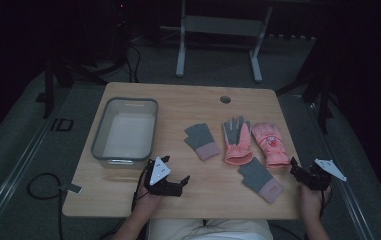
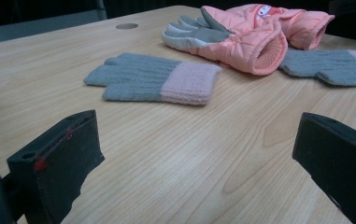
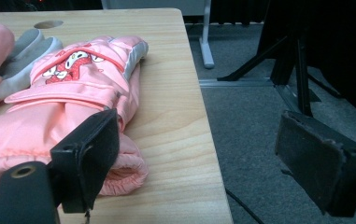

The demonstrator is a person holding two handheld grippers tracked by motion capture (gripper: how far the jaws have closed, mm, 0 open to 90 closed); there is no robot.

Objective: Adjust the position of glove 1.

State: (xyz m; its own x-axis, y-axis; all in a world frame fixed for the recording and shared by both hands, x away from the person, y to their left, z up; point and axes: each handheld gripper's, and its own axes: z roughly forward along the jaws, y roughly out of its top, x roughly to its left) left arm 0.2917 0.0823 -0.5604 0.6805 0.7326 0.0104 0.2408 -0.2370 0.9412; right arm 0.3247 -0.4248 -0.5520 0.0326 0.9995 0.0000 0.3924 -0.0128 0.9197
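The left gripper (image 1: 175, 184) rests low over the near edge of the table (image 1: 188, 97) in the high view, jaws spread wide with nothing between them, just in front of the grey bin (image 1: 99, 131); the right gripper (image 1: 302, 172) sits at the table's right near corner, likewise wide and empty, close beside the cuff of the pink ski glove with the cartoon print (image 1: 270, 142). Four gloves lie in a loose row: a grey knit glove (image 1: 201, 140), a pink ski glove lying palm up (image 1: 236, 140), the printed one, and a second grey knit glove (image 1: 261, 179) nearest the person. The room around the table is dark, and the floor stands beyond it are hard to make out. In the left gripper view, both jaws rise apart at the lower corners over bare wood; the first knit glove (image 2: 154, 82) lies ahead, the palm-up ski glove (image 2: 234, 39) behind it, and the second knit glove (image 2: 334, 66) is cut off at the right edge. In the right gripper view, the left jaw covers part of the printed glove's (image 3: 68, 102) cuff without visibly pressing it, the right jaw hangs past the table edge over the carpet, and the palm-up glove (image 3: 7, 56) is cropped at the left.
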